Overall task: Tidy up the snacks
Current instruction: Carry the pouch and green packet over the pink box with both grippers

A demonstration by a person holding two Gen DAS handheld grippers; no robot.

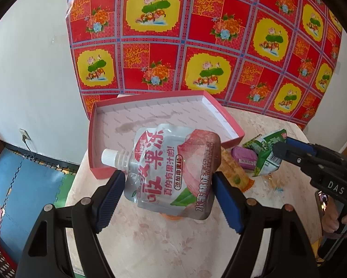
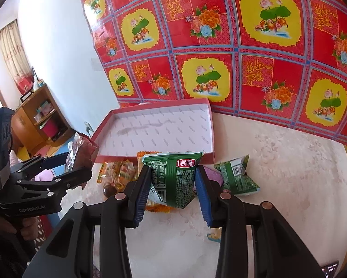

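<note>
A jelly pouch [image 1: 173,169] is gripped by the left gripper [image 1: 167,183] and a green snack packet [image 2: 173,178] by the right gripper [image 2: 172,185], both held above the table [image 2: 277,162], judged ready for lowering into the empty pink box [image 1: 150,115] at the far side

Silver-and-pink jelly pouch [image 1: 173,171], green snack packet [image 2: 173,178], pink-rimmed white box [image 1: 229,125], red-yellow floral cloth [image 1: 196,34].

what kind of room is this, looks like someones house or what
Most likely a lived-in home, not a lab. A wooden shelf unit with household odds and ends stands by a curtained window, foam play mats cover the floor, and a flowered red cloth hangs behind the small table.
</note>
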